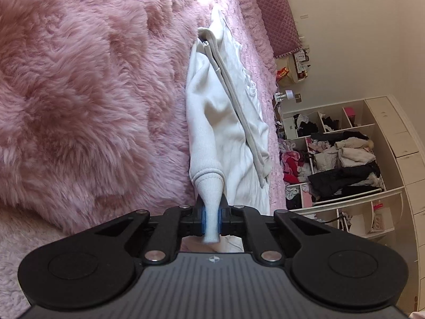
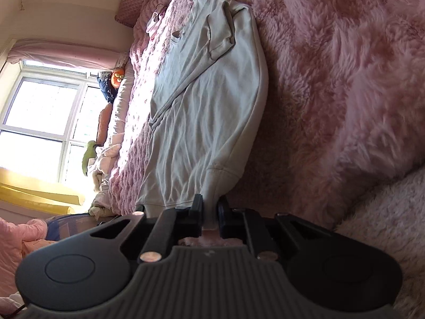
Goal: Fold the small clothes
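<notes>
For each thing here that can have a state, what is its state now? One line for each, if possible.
left tool: shut on the ribbed cuff of the sleeve.
right tool: shut on a bottom corner of the sweatshirt.
white sweatshirt: lying on the bed, wrinkled, not yet folded.
sleeve: pulled out toward the left tool.
pink furry blanket: spread beside the sweatshirt.
shelf: open, stuffed with unfolded clothes.

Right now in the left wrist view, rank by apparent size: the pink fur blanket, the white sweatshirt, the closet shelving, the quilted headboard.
1. pink fur blanket, by far the largest
2. white sweatshirt and closet shelving: alike, and the shelving stands farther off, so unranked
3. quilted headboard, smallest
</notes>
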Demonstrator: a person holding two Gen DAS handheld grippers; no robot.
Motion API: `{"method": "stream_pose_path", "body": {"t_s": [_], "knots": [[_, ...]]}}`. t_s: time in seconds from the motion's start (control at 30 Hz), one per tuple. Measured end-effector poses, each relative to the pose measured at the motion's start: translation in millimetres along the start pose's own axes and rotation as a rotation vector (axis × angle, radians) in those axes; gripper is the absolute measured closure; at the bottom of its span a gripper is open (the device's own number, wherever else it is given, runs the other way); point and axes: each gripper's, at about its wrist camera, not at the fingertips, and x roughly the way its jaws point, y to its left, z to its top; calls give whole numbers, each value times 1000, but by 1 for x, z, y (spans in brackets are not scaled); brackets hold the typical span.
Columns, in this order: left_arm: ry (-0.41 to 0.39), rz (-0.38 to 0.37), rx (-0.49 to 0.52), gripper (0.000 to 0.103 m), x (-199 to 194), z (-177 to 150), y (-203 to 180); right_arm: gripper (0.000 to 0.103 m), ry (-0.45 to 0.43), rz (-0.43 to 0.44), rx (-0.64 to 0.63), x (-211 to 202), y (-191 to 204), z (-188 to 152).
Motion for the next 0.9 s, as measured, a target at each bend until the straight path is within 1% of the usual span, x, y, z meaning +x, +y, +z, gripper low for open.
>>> {"method": "stream_pose_path", "body": {"t_s": [0.03, 0.1, 0.23, 0.3, 0.4, 0.43, 0.5, 0.6, 0.7, 0.77, 0.83, 0.9], "knots": [[-15, -31, -3, 97, 1, 2, -5, 97, -12, 17, -3, -1, 5, 3], [-40, -65, 0, 98, 4, 7, -15, 98, -36, 51, -5, -1, 14, 10], [-92, -115, 34, 98, 16, 29, -37, 99, -118, 125, 7, 1, 31, 32], [-115, -143, 44, 98, 25, 46, -48, 99, -171, 157, 14, 3, 39, 49], [-136, -181, 54, 98, 43, 75, -62, 99, -260, 187, 31, 9, 50, 85], [-138, -182, 71, 98, 49, 87, -66, 99, -281, 191, 37, 11, 52, 95], [-149, -179, 98, 98, 61, 112, -76, 100, -337, 189, 52, 17, 56, 126], [-168, -171, 136, 98, 79, 149, -86, 100, -391, 183, 81, 24, 51, 170], [-182, -154, 151, 98, 99, 185, -91, 100, -424, 166, 98, 39, 48, 216], [-191, -136, 172, 99, 113, 203, -95, 100, -439, 149, 84, 51, 50, 243], [-195, -102, 196, 99, 131, 222, -98, 100, -445, 131, 77, 66, 51, 270], [-198, -77, 188, 99, 148, 239, -94, 100, -456, 93, 70, 83, 54, 295]]}}
